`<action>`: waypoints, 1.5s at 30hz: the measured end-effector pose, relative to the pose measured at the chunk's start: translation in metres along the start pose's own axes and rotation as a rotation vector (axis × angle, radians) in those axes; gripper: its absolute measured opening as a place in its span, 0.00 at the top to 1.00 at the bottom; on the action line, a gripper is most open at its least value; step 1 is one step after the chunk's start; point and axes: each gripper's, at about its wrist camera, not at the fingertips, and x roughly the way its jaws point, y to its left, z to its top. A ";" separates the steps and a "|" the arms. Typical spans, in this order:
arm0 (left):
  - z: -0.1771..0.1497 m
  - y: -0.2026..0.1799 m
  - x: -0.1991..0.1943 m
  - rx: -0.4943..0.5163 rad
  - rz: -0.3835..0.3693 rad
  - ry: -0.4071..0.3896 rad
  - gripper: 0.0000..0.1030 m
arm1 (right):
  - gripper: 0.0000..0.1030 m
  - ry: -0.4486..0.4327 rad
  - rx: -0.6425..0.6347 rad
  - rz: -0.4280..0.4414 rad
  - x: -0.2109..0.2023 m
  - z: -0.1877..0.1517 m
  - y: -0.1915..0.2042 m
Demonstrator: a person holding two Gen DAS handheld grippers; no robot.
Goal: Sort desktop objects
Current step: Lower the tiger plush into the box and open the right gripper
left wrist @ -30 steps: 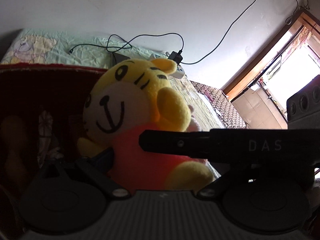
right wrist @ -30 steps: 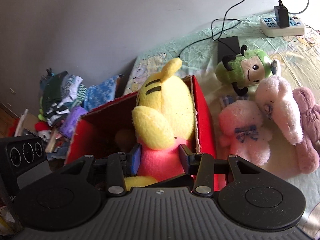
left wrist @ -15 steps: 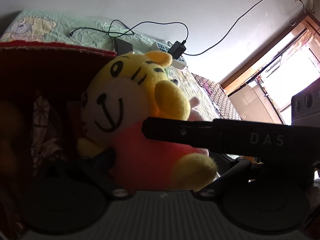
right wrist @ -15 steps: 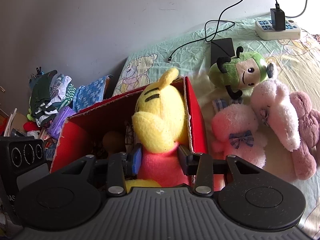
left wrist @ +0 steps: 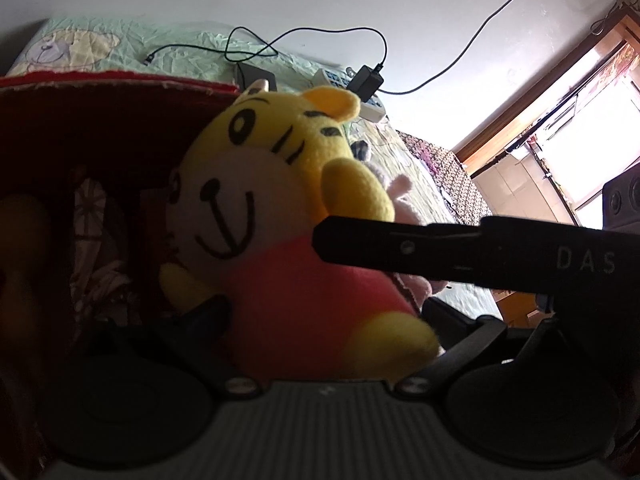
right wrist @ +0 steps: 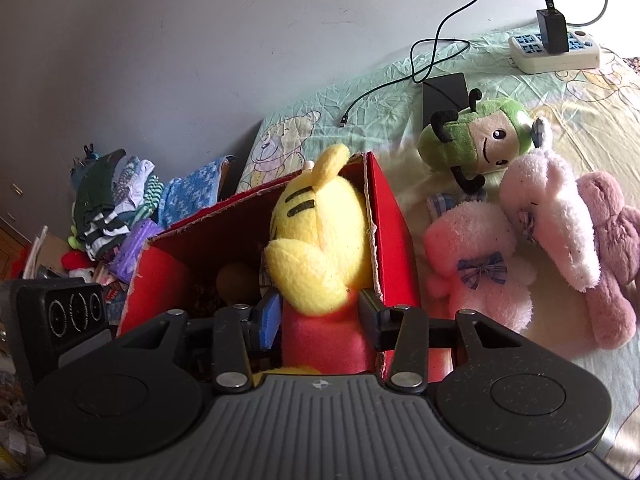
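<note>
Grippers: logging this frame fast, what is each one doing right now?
Left gripper: shut on the yellow tiger plush.
Right gripper: shut on the same plush, over the red box.

The red box [right wrist: 394, 240] is partly occupied: the yellow tiger plush [right wrist: 320, 236] fills its right side against the right wall, and a brown object [right wrist: 236, 282] lies deeper in. Open space remains in the box's left half. Right of the box, the bed [right wrist: 592, 92] is crowded by a pink plush [right wrist: 476, 264], a pale pink plush [right wrist: 556, 216], a mauve plush [right wrist: 612, 256] and a green plush [right wrist: 484, 140]. A cable [right wrist: 436, 52], dark slab [right wrist: 444, 92] and power strip [right wrist: 556, 54] obstruct the far strip along the wall.
</note>
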 end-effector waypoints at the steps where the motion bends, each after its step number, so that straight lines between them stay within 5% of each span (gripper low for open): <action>1: 0.000 0.000 -0.001 -0.003 0.001 0.000 0.01 | 0.56 -0.004 -0.008 -0.001 -0.001 0.000 0.000; 14: 0.002 0.008 -0.030 -0.029 -0.004 -0.053 0.04 | 0.62 0.012 -0.061 -0.042 0.008 -0.001 0.008; 29: 0.003 0.040 -0.042 -0.129 -0.038 -0.078 0.08 | 0.63 -0.005 -0.003 0.004 0.004 0.001 0.004; 45: 0.008 0.006 -0.028 -0.002 0.250 -0.023 0.06 | 0.63 -0.061 -0.031 -0.014 -0.006 0.001 0.007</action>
